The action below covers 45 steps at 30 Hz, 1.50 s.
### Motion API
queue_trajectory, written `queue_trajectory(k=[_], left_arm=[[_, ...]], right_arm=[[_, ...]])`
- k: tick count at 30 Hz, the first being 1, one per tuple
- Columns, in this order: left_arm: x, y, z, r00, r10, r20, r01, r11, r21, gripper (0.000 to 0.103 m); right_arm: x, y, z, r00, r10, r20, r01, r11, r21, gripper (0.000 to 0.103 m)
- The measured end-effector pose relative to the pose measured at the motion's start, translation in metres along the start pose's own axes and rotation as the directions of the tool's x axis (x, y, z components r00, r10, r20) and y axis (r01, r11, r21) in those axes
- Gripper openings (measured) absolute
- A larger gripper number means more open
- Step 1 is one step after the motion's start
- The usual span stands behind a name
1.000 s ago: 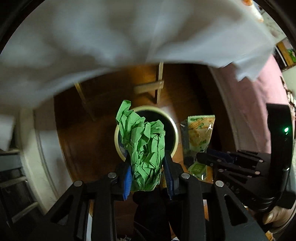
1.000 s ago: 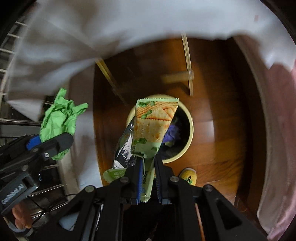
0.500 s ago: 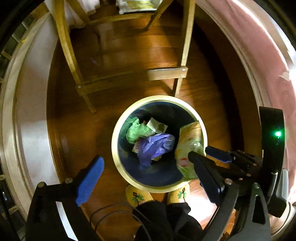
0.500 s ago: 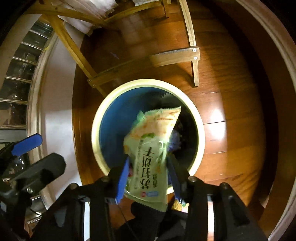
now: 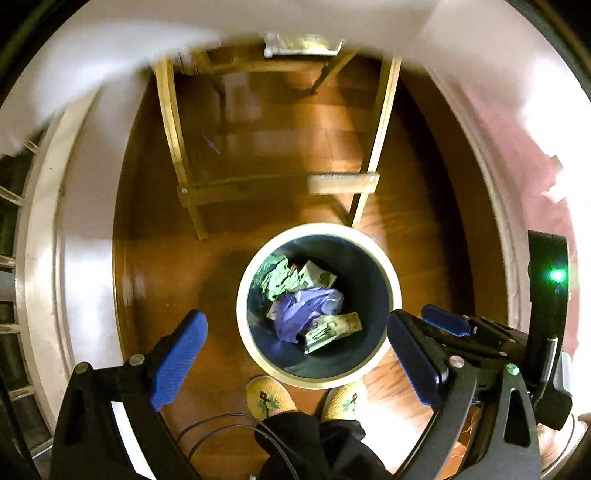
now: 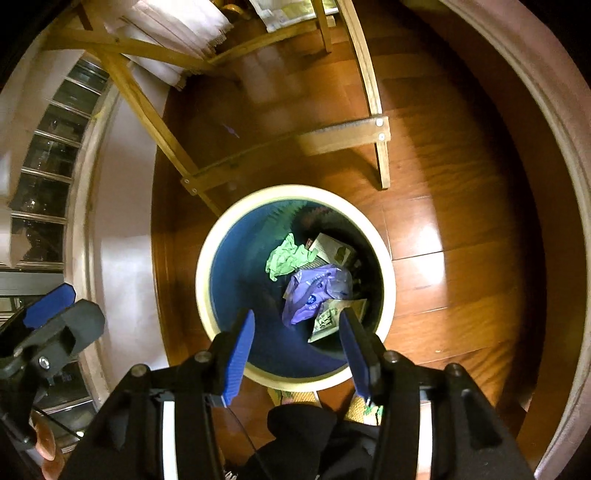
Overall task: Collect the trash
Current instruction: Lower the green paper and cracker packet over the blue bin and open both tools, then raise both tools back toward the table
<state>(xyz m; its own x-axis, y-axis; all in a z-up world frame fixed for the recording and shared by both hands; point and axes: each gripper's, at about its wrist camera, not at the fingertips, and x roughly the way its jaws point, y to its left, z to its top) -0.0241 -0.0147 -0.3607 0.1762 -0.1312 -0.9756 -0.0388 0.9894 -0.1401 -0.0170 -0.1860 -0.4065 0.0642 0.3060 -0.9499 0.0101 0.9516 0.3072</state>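
Nearest the lens, the left gripper [image 5: 295, 354] stands spread as wide as it goes, nothing between its blue pads; a second ago it pinched a crumpled green paper wad [image 5: 277, 278], which now lies inside the round cream-rimmed wastebasket with the dark blue inner wall [image 5: 317, 230], at about ten o'clock on the heap. The right gripper [image 6: 297, 347] has just been opening and stands roughly half apart with nothing between its jaws. The pale green printed cracker wrapper [image 6: 327, 321] it held a second ago, and was letting slip half a second ago, now rests at about five o'clock in the bin, just beside a crumpled purple plastic bag [image 6: 317, 291] at the middle. A small pale carton [image 6: 332, 249] sits at about one o'clock.

Both pieces are in, so this load looks finished; I judge the next step is to lift both tools away and look for more trash, if any is left.

At six o'clock, touching the bin's near rim in the left view, are the person's yellow knitted slippers [image 5: 269, 397], with dark trouser legs below. The bin stands on a glossy reddish-brown wooden plank floor [image 6: 443, 184]. Farther off, at twelve o'clock, rise the light wooden legs and crossbar of a table frame [image 5: 273, 184], with white cloth [image 6: 173, 33] hanging at its far edge.
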Motion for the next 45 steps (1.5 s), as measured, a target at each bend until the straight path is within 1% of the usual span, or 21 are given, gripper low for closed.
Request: queue_trajectory(k=[6,7,9,12,18,21,25,27,29,34,37,41,45], left_arm=[[-0.064,-0.007,0.009,0.997,-0.004,0.071,0.005,1.000,-0.019,0.097],[-0.076,-0.008,0.011,0.996,-0.005,0.084,0.007,1.000,-0.021,0.097],[-0.102,-0.010,0.015,0.994,-0.003,0.113,0.006,1.000,-0.023,0.097],[-0.143,-0.015,0.020,0.989,0.004,0.145,-0.001,1.000,-0.019,0.097],[-0.223,-0.025,0.025,0.974,0.043,0.222,-0.039,0.999,-0.022,0.097],[-0.262,-0.029,0.027,0.964,0.080,0.254,-0.072,0.996,-0.044,0.097],[-0.304,-0.033,0.029,0.951,0.110,0.289,-0.091,0.993,-0.079,0.097],[-0.319,-0.036,0.029,0.947,0.109,0.302,-0.088,0.993,-0.081,0.096],[-0.331,-0.040,0.031,0.943,0.120,0.310,-0.101,0.992,-0.077,0.096],[-0.363,-0.051,0.038,0.921,0.160,0.355,-0.142,0.987,-0.077,0.096],[-0.374,-0.055,0.046,0.914,0.169,0.368,-0.160,0.986,-0.056,0.096],[-0.386,-0.060,0.064,0.895,0.192,0.401,-0.199,0.980,-0.024,0.096],[-0.392,-0.054,0.090,0.873,0.213,0.438,-0.230,0.973,-0.015,0.096]], right_arm=[[-0.055,0.013,0.004,0.999,0.030,0.033,-0.028,0.999,-0.038,0.049],[-0.069,0.016,0.004,0.999,0.035,0.040,-0.034,0.998,-0.044,0.049],[-0.091,0.021,0.003,0.998,0.046,0.052,-0.043,0.998,-0.050,0.054],[-0.126,0.030,0.003,0.995,0.071,0.067,-0.067,0.996,-0.057,0.055],[-0.190,0.047,0.007,0.988,0.118,0.098,-0.109,0.989,-0.099,0.055],[-0.220,0.060,0.009,0.983,0.145,0.115,-0.128,0.982,-0.139,0.055],[-0.260,0.076,0.012,0.974,0.169,0.150,-0.134,0.966,-0.220,0.055],[-0.277,0.082,0.013,0.969,0.179,0.172,-0.133,0.958,-0.252,0.055],[-0.295,0.088,0.014,0.962,0.194,0.195,-0.134,0.950,-0.282,0.055],[-0.326,0.092,0.019,0.945,0.221,0.239,-0.137,0.936,-0.325,0.055],[-0.339,0.093,0.026,0.938,0.223,0.266,-0.127,0.934,-0.333,0.055],[-0.352,0.097,0.039,0.927,0.225,0.298,-0.121,0.936,-0.331,0.055],[-0.361,0.108,0.056,0.917,0.218,0.335,-0.103,0.938,-0.330,0.055]])
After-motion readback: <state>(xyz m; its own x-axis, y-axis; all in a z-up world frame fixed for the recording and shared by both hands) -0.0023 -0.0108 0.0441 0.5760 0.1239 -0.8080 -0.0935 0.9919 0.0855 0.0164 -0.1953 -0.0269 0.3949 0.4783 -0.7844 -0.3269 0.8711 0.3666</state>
